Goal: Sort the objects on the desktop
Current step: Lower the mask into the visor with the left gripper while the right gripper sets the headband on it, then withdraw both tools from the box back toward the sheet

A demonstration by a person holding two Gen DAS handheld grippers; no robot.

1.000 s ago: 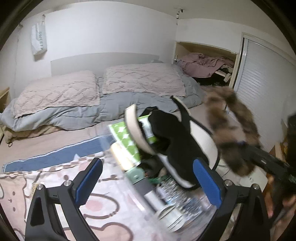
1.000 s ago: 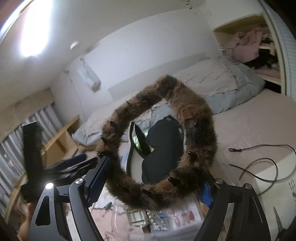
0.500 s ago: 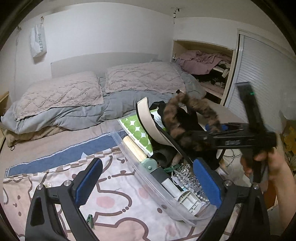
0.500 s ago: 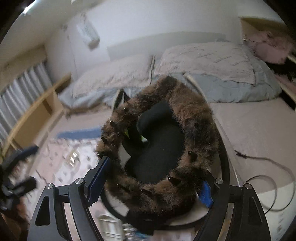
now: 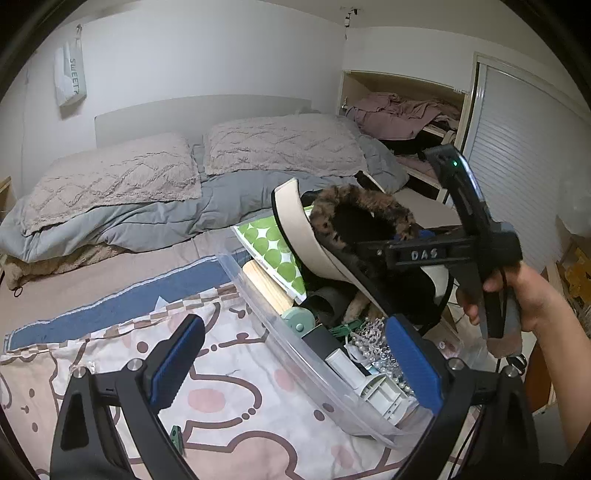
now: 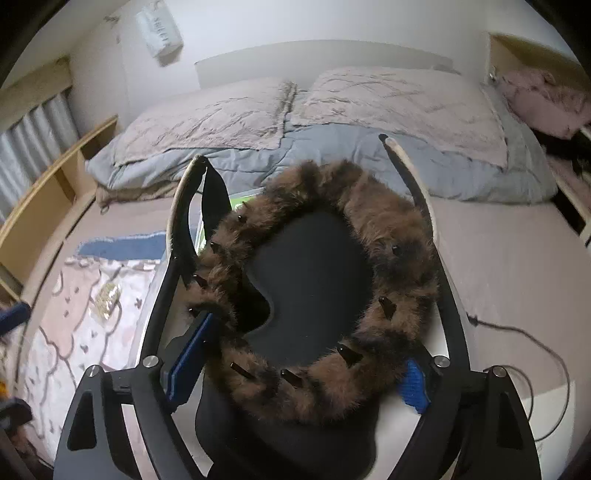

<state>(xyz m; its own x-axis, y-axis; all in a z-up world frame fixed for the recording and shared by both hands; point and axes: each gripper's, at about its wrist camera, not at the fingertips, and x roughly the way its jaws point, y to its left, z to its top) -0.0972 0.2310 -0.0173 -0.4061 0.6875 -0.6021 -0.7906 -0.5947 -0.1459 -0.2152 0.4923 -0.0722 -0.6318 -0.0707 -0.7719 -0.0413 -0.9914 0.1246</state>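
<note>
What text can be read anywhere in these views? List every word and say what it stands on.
"SWEET", running vertically: on the white bag hanging on the wall, left wrist view.
"DAS", handwritten: on the black body of the right gripper, left wrist view.
Print on the same bag in the right wrist view: too blurred to read.
Nothing else legible.

White walls (image 5: 221,55), bed (image 5: 92,273) with two pillows (image 5: 110,173), grey duvet (image 5: 166,221), open closet (image 5: 402,110)
</note>
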